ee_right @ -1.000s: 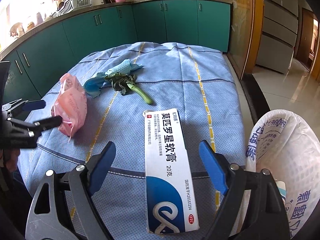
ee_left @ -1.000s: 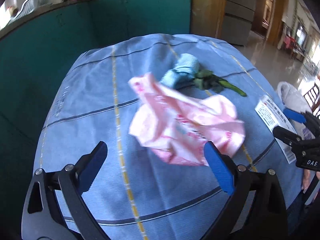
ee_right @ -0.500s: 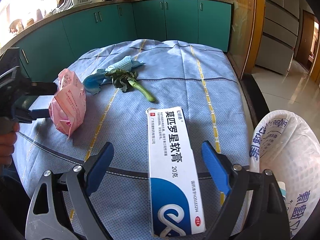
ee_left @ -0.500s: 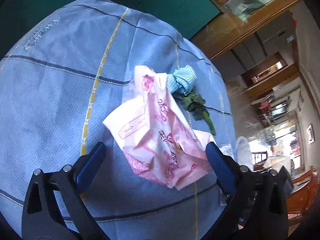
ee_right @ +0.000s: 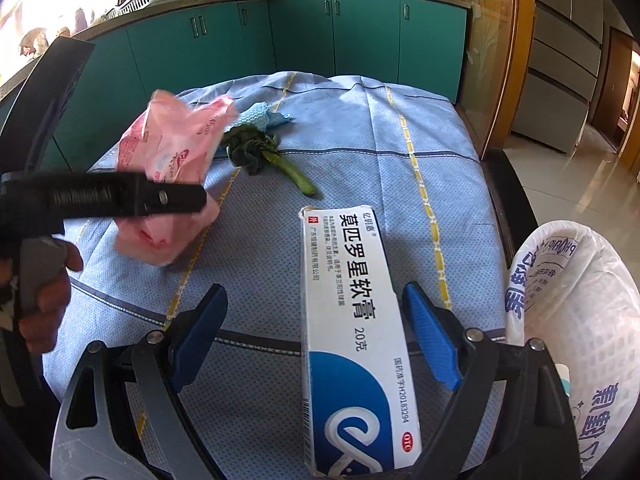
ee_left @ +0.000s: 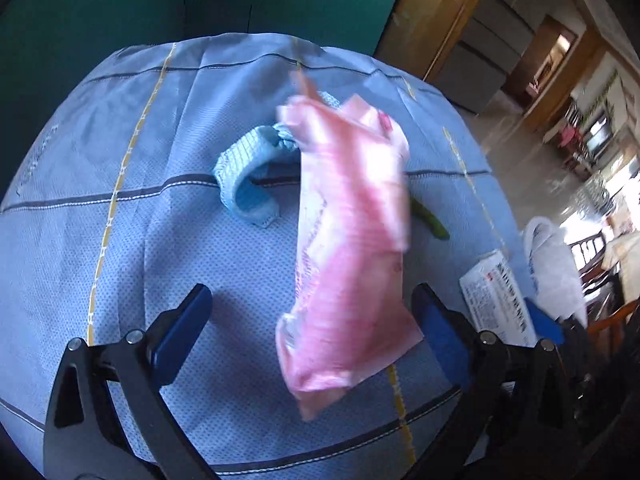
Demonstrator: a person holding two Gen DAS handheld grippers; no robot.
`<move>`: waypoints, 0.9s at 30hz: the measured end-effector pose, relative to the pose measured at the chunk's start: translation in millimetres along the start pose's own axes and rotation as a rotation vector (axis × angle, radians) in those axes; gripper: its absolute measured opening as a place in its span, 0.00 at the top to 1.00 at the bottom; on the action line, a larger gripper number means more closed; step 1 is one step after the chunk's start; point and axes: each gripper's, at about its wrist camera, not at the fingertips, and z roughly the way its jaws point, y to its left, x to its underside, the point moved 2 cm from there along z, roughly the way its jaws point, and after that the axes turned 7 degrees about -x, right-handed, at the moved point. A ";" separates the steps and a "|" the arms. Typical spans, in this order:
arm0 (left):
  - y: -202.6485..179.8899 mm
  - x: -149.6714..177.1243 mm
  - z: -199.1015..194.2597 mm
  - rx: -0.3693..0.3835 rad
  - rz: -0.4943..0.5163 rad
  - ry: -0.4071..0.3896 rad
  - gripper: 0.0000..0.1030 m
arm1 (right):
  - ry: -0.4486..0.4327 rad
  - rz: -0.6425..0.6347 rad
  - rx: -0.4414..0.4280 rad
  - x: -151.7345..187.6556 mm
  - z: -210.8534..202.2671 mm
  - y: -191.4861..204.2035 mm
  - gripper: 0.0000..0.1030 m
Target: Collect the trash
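Observation:
A crumpled pink plastic bag (ee_left: 348,264) stands on end between the wide jaws of my left gripper (ee_left: 310,328), blurred by motion. Its lower corner is close to the right pad, and neither pad presses it. Whether it rests on the cloth I cannot tell. In the right wrist view the same bag (ee_right: 172,160) sits behind a dark finger (ee_right: 172,200) of the left gripper. My right gripper (ee_right: 316,320) is open over a white and blue medicine box (ee_right: 352,320) that lies flat on the table. The box is nearer the right pad.
A light blue rag (ee_right: 264,114) and a green vegetable stalk (ee_right: 280,160) lie mid-table on the blue tablecloth (ee_right: 400,160). A bin lined with a white bag (ee_right: 576,320) stands off the table's right edge. A hand (ee_right: 44,292) holds the left gripper. Teal cabinets lie behind.
The left gripper has swung toward the middle of the table. The pink bag, flat before, now stands upright between its jaws, close to the blue rag. The right gripper and box have barely moved.

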 end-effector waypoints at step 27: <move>17.0 26.7 -30.0 -0.115 0.159 -0.073 0.44 | 0.005 0.010 0.006 2.2 1.2 -2.8 0.15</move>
